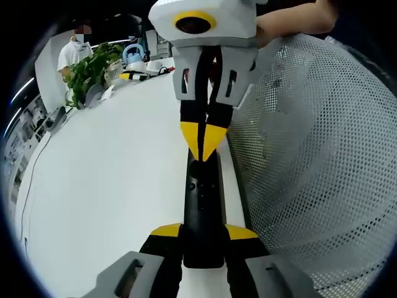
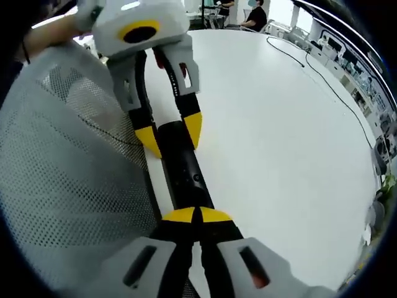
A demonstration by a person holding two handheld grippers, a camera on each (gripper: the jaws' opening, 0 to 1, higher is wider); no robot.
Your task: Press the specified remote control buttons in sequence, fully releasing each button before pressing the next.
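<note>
The left gripper (image 1: 203,239) clamps the near end of the black remote control (image 1: 203,205) on the white table (image 1: 105,186) beside a mesh basket (image 1: 310,155), while the right gripper (image 2: 197,217), tips together, should press straight down and lift clear.

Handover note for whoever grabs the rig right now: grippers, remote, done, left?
Left gripper: shut on the black remote, clamping its near end from both sides.
Right gripper: jaws closed together, yellow tips down on the remote's far end, apparently pressing a button.
Remote lies on the white table, beside a white mesh basket.
Done: cannot tell how many presses are complete.
Left: release fully, continue the sequence.
</note>
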